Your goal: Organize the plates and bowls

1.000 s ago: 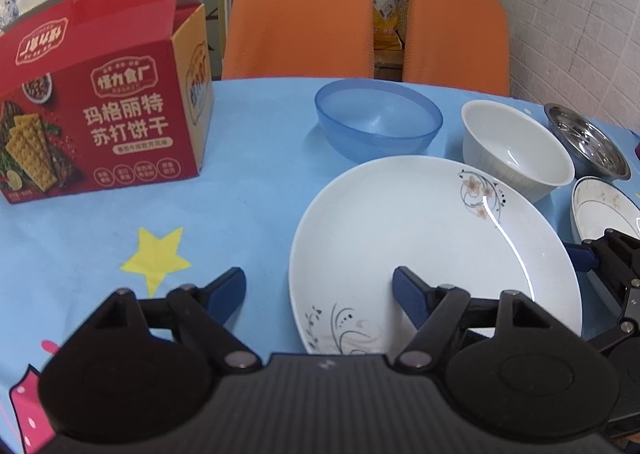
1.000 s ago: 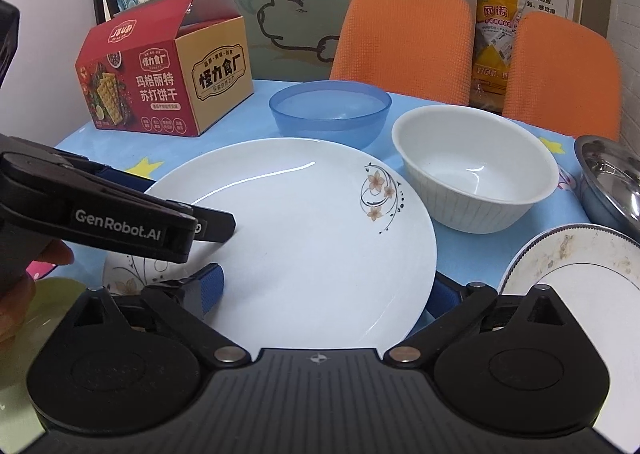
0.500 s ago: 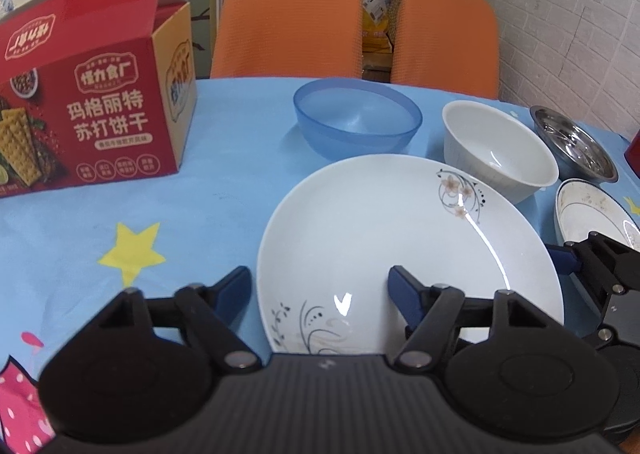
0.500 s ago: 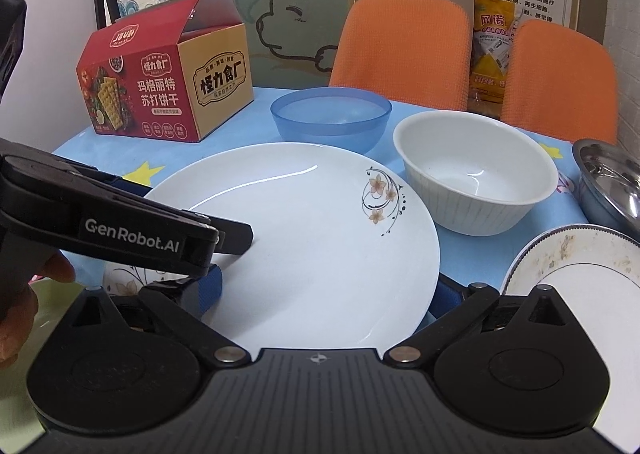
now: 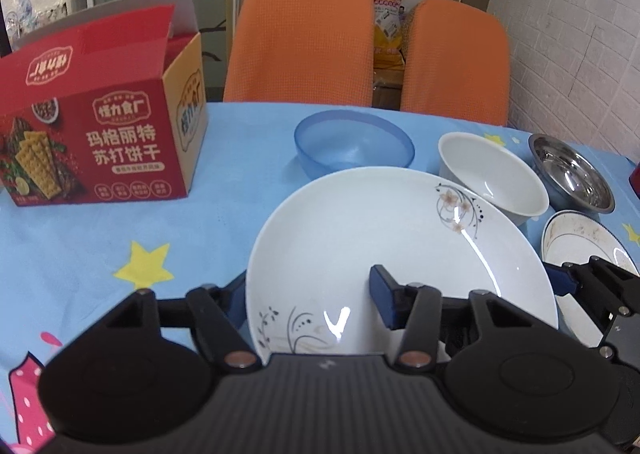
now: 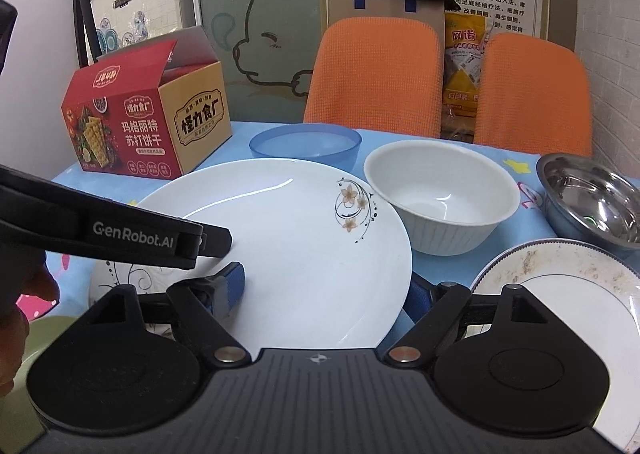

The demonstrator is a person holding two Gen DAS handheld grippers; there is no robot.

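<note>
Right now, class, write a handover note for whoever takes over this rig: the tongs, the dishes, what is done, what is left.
Left tongs: open, jaws just been closing, the flowered plate rim between them, not pinched.
Right tongs: open, straddling the same plate's opposite rim.
Dishes: blue bowl, white bowl, steel bowl and small soiled plate stand separately.
Done: nothing stacked.
Left: grip the plate, then probably group plates and nest bowls.

The left tongs (image 5: 310, 296) have been closing across the white plate's (image 5: 400, 238) near rim.
</note>
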